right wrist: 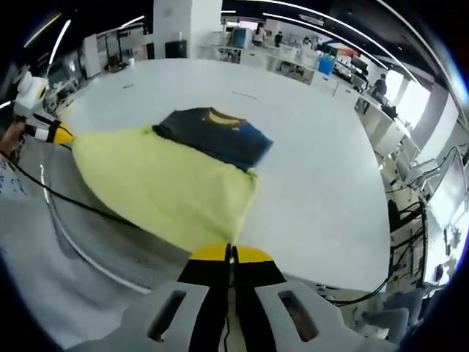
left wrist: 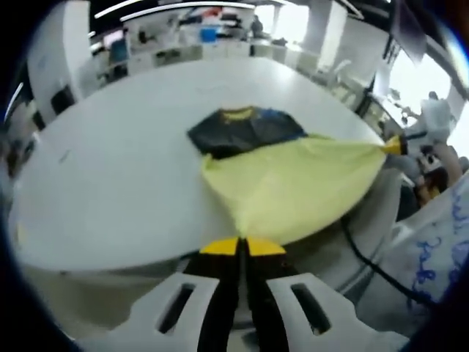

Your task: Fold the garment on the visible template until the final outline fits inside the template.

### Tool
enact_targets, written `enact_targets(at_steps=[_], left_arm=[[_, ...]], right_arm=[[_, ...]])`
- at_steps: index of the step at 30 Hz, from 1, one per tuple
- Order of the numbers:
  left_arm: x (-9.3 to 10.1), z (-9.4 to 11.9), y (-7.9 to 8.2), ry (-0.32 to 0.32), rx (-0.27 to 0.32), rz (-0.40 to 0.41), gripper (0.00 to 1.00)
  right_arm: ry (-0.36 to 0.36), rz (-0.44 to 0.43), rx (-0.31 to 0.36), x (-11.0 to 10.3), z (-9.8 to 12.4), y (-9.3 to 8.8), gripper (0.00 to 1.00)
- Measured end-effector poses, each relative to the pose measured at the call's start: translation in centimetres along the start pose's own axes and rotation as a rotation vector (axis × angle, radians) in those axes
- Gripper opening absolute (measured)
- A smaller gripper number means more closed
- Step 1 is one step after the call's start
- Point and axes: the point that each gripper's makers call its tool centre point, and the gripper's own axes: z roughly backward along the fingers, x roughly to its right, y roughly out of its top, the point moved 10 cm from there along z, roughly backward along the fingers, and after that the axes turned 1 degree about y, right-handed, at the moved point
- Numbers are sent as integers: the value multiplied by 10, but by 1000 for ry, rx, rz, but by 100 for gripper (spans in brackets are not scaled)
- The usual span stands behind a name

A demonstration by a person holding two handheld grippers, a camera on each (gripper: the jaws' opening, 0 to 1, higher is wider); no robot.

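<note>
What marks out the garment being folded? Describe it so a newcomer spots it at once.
Start at the big white round table. The garment lies near its edge, the one piece of cloth on it: a pale yellow lower part stretched taut between the left gripper and the right gripper, each shut on a corner. Its dark navy top, with blue shoulder and yellow collar, rests flat on the table.

Bright overhead light, blurred fisheye edges

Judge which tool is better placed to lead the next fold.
Neither clearly: left tool and right tool each pinch a corner of the yellow hem, stretched level, so both should carry it together.
</note>
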Motion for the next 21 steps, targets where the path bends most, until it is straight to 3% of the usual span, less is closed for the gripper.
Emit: enact_targets(at_steps=[8,21], left_arm=[[-2,13,8,14,29,3,0],[-20,-8,29,9,38,-33,0]], right_arm=[[-2,25,6,-3,13,9,1],[-15,57,25,11,-9,29,1]])
